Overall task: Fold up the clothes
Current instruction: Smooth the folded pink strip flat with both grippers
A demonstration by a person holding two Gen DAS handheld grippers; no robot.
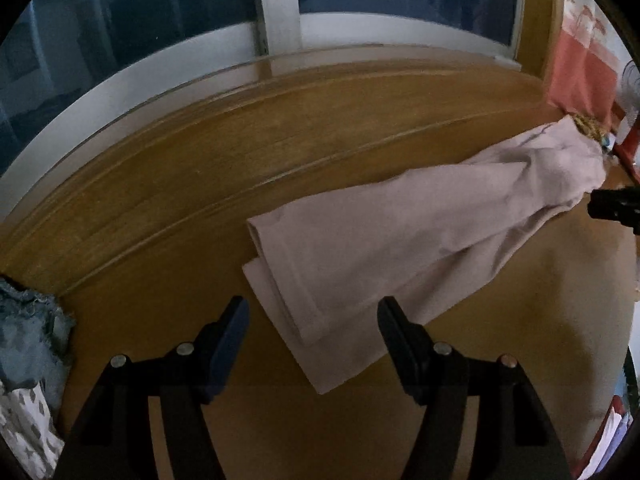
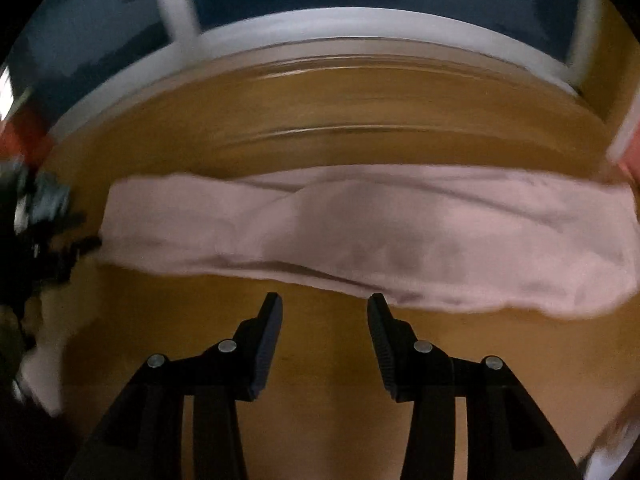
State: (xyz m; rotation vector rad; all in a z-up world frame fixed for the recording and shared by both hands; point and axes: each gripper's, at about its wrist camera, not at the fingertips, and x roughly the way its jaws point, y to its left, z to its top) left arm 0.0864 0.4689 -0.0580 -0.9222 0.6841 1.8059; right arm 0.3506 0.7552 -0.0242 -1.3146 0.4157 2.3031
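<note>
Your left gripper [image 1: 310,316] has its jaws spread wide with nothing between them. Its fingertips hang over bare wooden tabletop [image 1: 168,184], and the hemmed leg end of the pale pink trousers [image 1: 384,248] lies between and just beyond the two fingers; the pictures do not show whether the pads touch the cloth.

Your right gripper [image 2: 325,312] also stands parted and grips nothing. Its right fingertip sits at the near edge of the trousers [image 2: 360,232]; the left fingertip is over bare wood [image 2: 320,380], just short of that edge. This view is blurred.

In the left wrist view the trousers run as a long folded strip from the leg ends near your left gripper up and rightward. The far end of the strip lies just beside the black tip of your right gripper [image 1: 614,206], which enters at the right border.

Open room: bare wood lies on the near side of the strip in both views, and a broad band of bare wood lies beyond it, up to the table's far edge against the white window frame [image 1: 280,4].

Obstructions: a bluish frayed garment [image 1: 28,332] sits on a patterned white cloth [image 1: 28,424] at the left border, well apart from the trousers. A red-and-white cloth [image 1: 580,76] lies at the far right, near the strip's far end.
</note>
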